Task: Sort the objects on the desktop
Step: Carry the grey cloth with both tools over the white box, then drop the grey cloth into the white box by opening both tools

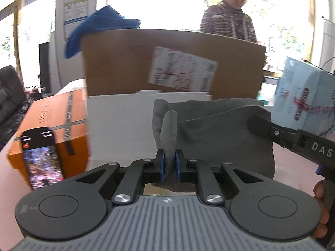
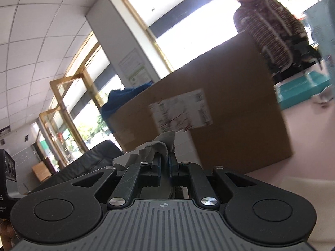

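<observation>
A grey cloth [image 1: 219,129] hangs before a brown cardboard box [image 1: 125,62] bearing a white label with red marks [image 1: 182,71]. An orange box [image 1: 54,125], a blue towel [image 1: 100,25] and a pale pink table [image 2: 309,129] surround it.

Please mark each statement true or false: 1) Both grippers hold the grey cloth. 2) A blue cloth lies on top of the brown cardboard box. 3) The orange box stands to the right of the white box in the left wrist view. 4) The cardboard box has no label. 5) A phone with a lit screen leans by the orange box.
1) True: the left gripper and the right gripper are both shut on the grey cloth.
2) True: the blue cloth lies on the cardboard box.
3) False: the orange box is left of the white box.
4) False: it has a label.
5) True: the phone.
</observation>
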